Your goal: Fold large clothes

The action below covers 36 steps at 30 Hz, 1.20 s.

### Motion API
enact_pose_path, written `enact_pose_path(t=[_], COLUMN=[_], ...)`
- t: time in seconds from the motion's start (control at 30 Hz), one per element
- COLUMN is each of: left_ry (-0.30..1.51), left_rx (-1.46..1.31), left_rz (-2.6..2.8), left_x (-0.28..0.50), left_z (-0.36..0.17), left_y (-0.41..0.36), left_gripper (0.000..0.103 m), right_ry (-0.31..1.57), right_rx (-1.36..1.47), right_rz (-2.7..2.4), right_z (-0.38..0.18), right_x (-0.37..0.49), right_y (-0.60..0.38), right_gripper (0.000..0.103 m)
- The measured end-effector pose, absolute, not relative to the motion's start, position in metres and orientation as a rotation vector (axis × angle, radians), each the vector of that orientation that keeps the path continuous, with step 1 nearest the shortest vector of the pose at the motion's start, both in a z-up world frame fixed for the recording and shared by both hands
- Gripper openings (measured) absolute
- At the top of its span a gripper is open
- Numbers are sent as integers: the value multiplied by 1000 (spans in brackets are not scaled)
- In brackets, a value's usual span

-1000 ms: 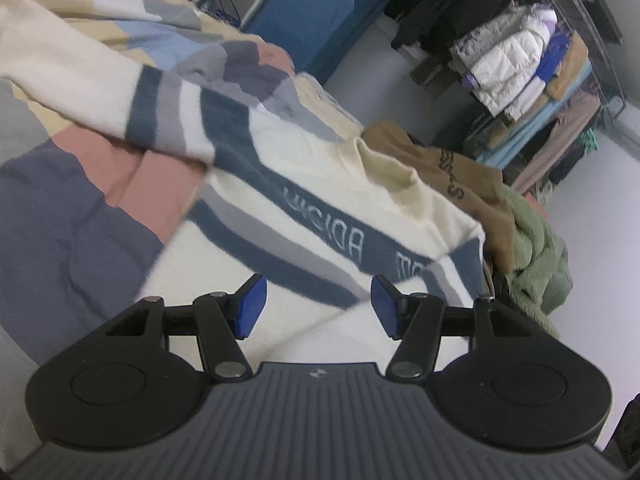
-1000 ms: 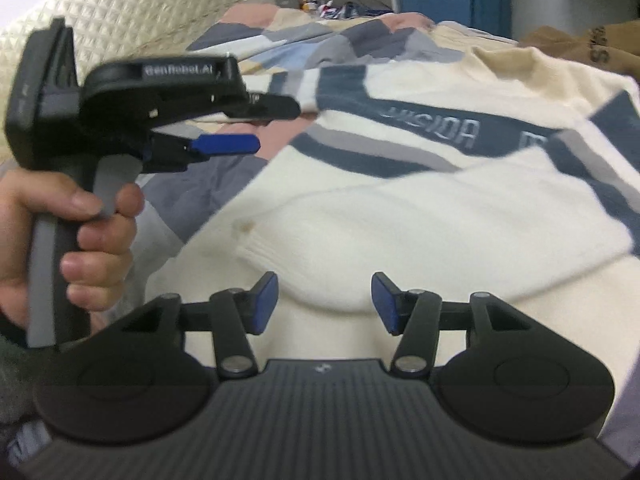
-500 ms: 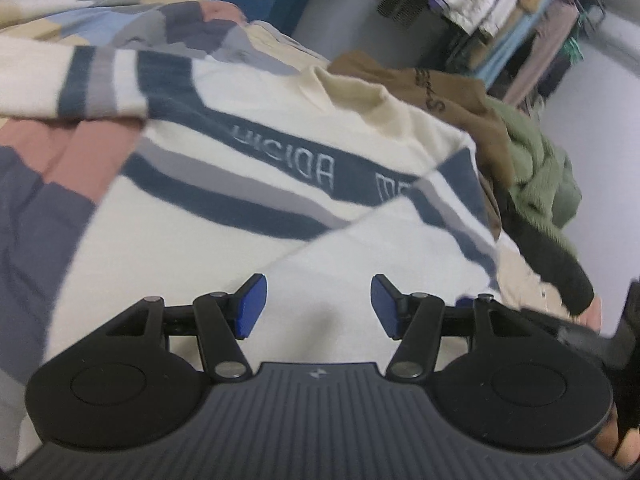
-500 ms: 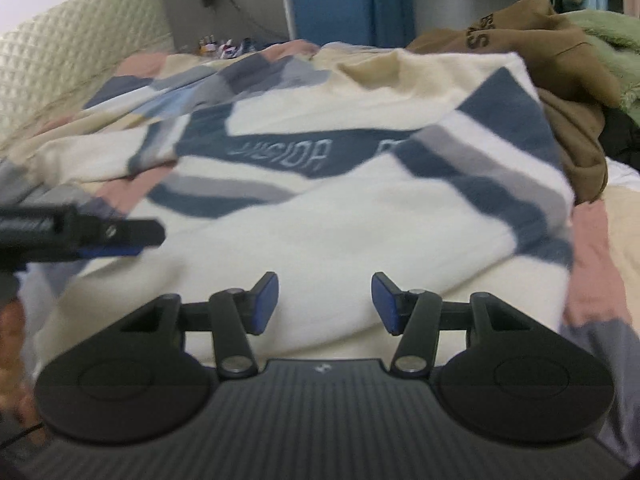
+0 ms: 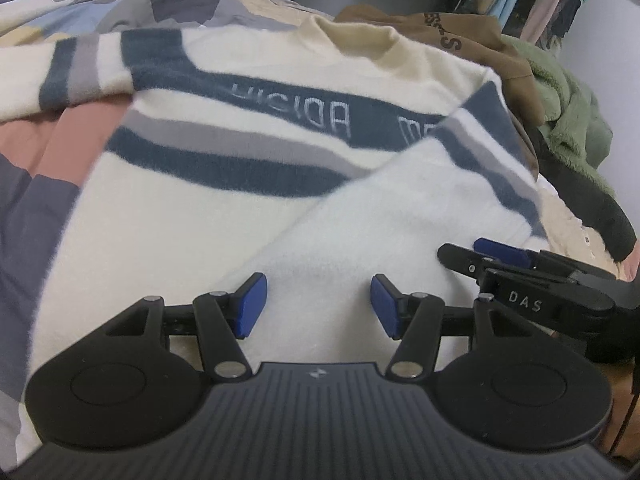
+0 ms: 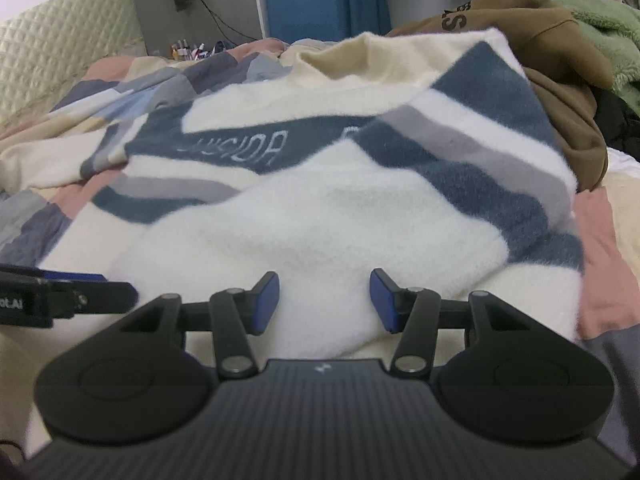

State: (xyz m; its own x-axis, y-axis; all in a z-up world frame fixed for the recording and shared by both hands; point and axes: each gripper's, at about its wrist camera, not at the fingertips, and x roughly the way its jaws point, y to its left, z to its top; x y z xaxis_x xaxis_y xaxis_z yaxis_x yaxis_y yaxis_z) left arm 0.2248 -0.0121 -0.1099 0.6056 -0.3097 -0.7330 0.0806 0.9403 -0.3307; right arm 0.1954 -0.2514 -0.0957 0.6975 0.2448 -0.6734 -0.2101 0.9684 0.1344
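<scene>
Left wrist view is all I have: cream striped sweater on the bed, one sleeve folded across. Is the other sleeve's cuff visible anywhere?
Observer: No. In the right wrist view the other sleeve trails off the left edge; its cuff is out of frame.
Operator: What is behind the bed on that side?
Observer: A quilted cream headboard, which your view lacks.
Operator: How does the right gripper stand?
Observer: The right gripper is open, with nothing pinched, above the folded sleeve of the sweater.
</scene>
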Motion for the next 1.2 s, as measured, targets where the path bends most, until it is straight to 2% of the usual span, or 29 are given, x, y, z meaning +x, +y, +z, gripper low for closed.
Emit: enact_pose_path(t=[0.37, 0.7, 0.9, 1.2], left_ry=[828, 726, 669, 452], left_rx=[-375, -513, -625, -1081], left_rz=[-220, -39, 141, 335], left_x=[208, 215, 243, 242], left_z=[-88, -74, -86, -138], left_y=[19, 107, 179, 291], left_gripper=[64, 65, 67, 66], right_ry=[748, 723, 722, 720], right_rx=[25, -2, -1, -4], right_rz=[221, 197, 197, 196], right_z=[-95, -96, -96, -97], right_x=[188, 181, 181, 182], right_y=[-246, -243, -242, -242], right_gripper=[52, 53, 53, 53])
